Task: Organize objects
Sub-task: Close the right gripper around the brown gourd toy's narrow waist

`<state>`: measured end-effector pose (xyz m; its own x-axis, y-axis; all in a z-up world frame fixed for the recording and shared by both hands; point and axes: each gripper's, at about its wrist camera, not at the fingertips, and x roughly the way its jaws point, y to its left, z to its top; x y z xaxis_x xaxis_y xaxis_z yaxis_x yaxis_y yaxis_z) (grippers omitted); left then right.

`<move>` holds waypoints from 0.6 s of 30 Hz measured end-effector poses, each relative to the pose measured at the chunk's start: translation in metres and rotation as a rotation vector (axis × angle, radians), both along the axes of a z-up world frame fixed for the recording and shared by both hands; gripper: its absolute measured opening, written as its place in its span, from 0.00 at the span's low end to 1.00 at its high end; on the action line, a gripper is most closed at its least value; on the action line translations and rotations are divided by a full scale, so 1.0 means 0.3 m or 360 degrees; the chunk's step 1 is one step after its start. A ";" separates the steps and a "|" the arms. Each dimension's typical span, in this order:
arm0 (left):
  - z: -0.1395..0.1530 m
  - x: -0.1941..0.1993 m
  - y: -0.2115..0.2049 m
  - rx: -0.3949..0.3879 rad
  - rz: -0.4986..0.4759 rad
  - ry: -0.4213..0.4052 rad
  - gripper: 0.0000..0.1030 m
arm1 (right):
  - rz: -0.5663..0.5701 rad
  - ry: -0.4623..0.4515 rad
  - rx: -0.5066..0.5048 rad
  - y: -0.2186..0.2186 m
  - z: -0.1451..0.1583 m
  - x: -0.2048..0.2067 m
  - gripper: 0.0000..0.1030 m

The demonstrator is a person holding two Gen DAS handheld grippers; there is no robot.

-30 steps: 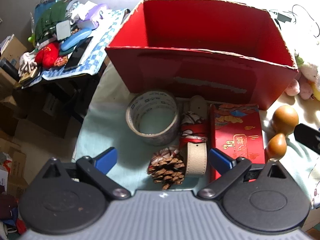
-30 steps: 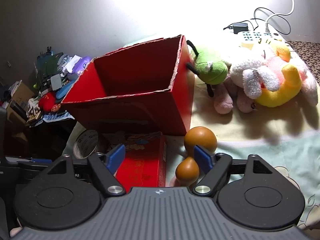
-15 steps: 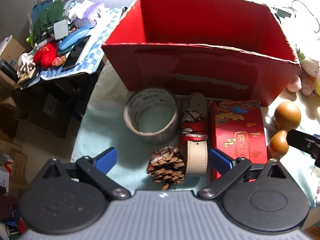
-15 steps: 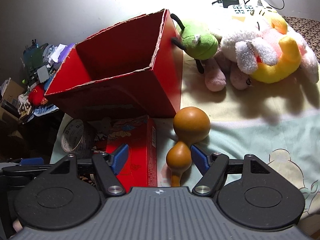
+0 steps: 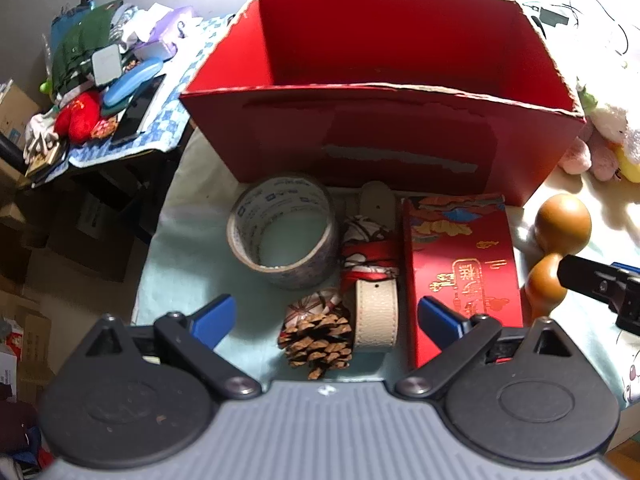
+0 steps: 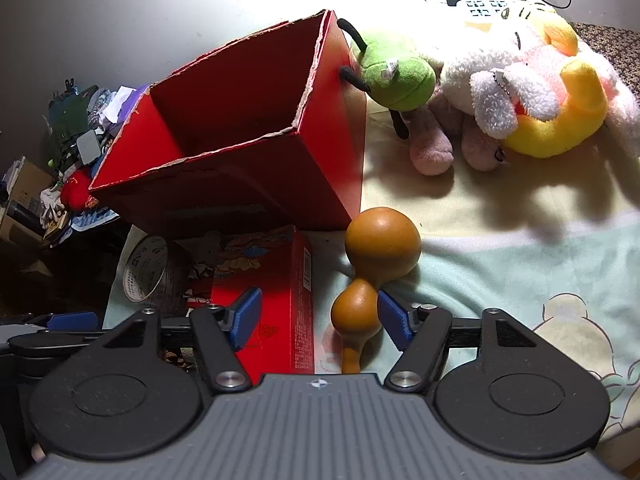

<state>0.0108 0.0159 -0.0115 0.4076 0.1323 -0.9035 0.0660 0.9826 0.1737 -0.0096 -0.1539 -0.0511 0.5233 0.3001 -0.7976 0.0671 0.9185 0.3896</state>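
the gourd point(image 6: 372, 276) lies just right of the red gift box point(image 6: 276, 304), near the red carton point(image 6: 240, 152). the right gripper point(image 6: 320, 318), jaws spread but just closing, straddles its small bulb; left gripper point(image 5: 324, 316) open. likely light, hard, slick: take the waist.

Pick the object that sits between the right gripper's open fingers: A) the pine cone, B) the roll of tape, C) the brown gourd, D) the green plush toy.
C: in the right wrist view the brown gourd lies with its smaller bulb between the blue pads of the right gripper, whose jaws have just been closing but do not yet clamp it.
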 end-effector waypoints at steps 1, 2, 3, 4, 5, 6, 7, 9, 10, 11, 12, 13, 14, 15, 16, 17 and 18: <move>0.000 0.000 -0.003 0.0001 -0.0006 -0.0001 0.95 | -0.0001 0.0004 0.0005 -0.003 -0.002 0.001 0.64; 0.000 0.000 -0.006 -0.0001 -0.0011 -0.0001 0.95 | -0.0002 0.0007 0.0009 -0.006 -0.003 0.001 0.64; -0.001 0.001 -0.010 -0.0002 -0.0014 0.0002 0.95 | -0.0004 0.0009 0.0013 -0.009 -0.005 0.002 0.63; -0.003 0.003 -0.012 -0.0003 -0.0016 0.0005 0.95 | -0.0005 0.0011 0.0016 -0.012 -0.006 0.002 0.63; -0.004 0.005 -0.014 -0.0009 -0.0018 0.0010 0.94 | -0.0007 0.0014 0.0020 -0.014 -0.007 0.001 0.63; -0.007 0.006 -0.016 -0.0015 -0.0021 0.0014 0.92 | -0.0009 0.0018 0.0026 -0.019 -0.009 0.002 0.63; -0.008 0.007 -0.018 -0.0023 -0.0025 0.0017 0.92 | -0.0012 0.0022 0.0030 -0.022 -0.011 0.004 0.62; -0.010 0.009 -0.026 -0.0031 -0.0038 0.0020 0.92 | -0.0018 0.0029 0.0040 -0.030 -0.015 0.005 0.62; -0.009 0.009 -0.032 -0.0033 -0.0046 0.0018 0.92 | -0.0021 0.0032 0.0044 -0.034 -0.016 0.006 0.62; -0.009 0.010 -0.038 -0.0034 -0.0053 0.0016 0.92 | -0.0024 0.0034 0.0049 -0.037 -0.018 0.005 0.62; -0.009 0.011 -0.043 -0.0035 -0.0060 0.0017 0.92 | -0.0026 0.0036 0.0053 -0.041 -0.020 0.006 0.62; -0.009 0.012 -0.050 -0.0034 -0.0067 0.0017 0.92 | -0.0029 0.0040 0.0058 -0.046 -0.022 0.006 0.62; -0.011 0.014 -0.056 -0.0036 -0.0074 0.0019 0.92 | -0.0032 0.0043 0.0063 -0.051 -0.025 0.007 0.62; -0.012 0.016 -0.061 -0.0039 -0.0081 0.0023 0.92 | -0.0035 0.0047 0.0069 -0.056 -0.027 0.007 0.62; -0.014 0.017 -0.067 -0.0044 -0.0089 0.0027 0.92 | -0.0038 0.0052 0.0074 -0.061 -0.030 0.008 0.62; -0.016 0.019 -0.072 -0.0048 -0.0099 0.0031 0.92 | -0.0041 0.0057 0.0080 -0.066 -0.033 0.010 0.61; -0.017 0.020 -0.078 -0.0051 -0.0108 0.0033 0.92 | -0.0044 0.0062 0.0087 -0.071 -0.036 0.010 0.61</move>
